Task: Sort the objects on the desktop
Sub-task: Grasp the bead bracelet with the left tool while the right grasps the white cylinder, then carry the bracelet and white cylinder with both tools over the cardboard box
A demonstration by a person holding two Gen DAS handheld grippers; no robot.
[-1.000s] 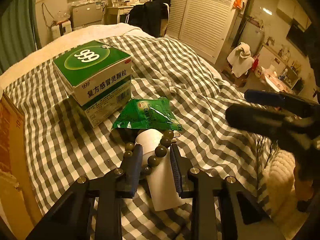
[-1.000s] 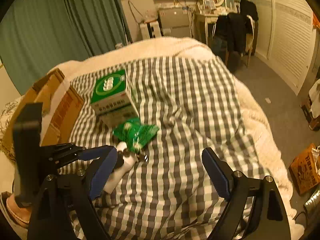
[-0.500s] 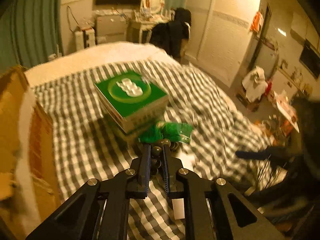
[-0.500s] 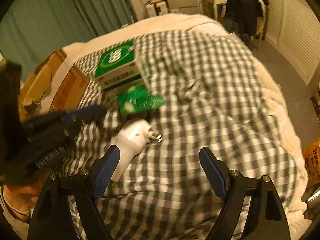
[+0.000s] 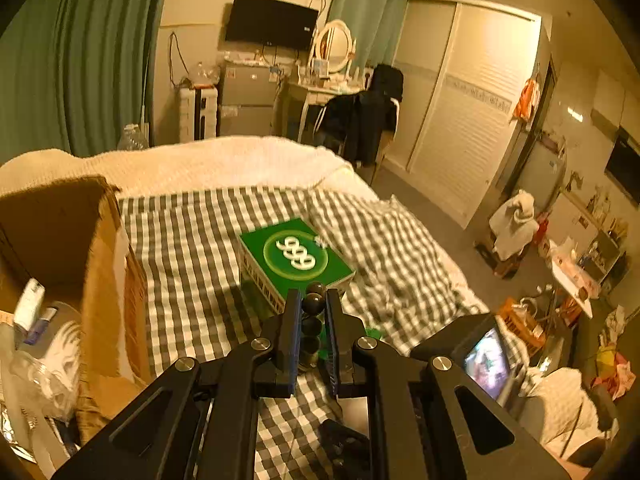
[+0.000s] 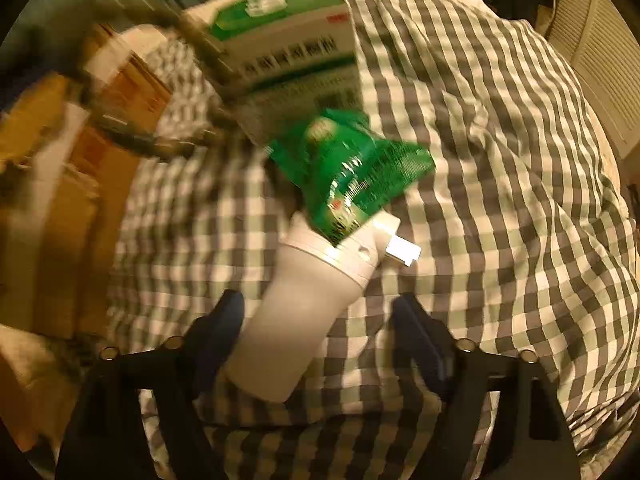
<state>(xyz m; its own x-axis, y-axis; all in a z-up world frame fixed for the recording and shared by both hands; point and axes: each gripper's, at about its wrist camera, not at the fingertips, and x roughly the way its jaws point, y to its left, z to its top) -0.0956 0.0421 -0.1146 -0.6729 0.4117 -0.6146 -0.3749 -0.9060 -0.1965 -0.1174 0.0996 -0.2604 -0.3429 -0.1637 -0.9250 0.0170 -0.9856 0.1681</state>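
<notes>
Our left gripper (image 5: 313, 312) is clamped on a dark bead bracelet (image 5: 312, 305), lifted above the bed (image 5: 192, 248). Beyond it sits a green box (image 5: 295, 258) marked "999", a cardboard box (image 5: 100, 264) at the bed's left edge. Our right gripper (image 6: 320, 320), jaws just closing but still apart, straddles a white bottle (image 6: 296, 312) lying diagonally, cap end toward a green sachet (image 6: 356, 172); sachet print unreadable.
</notes>
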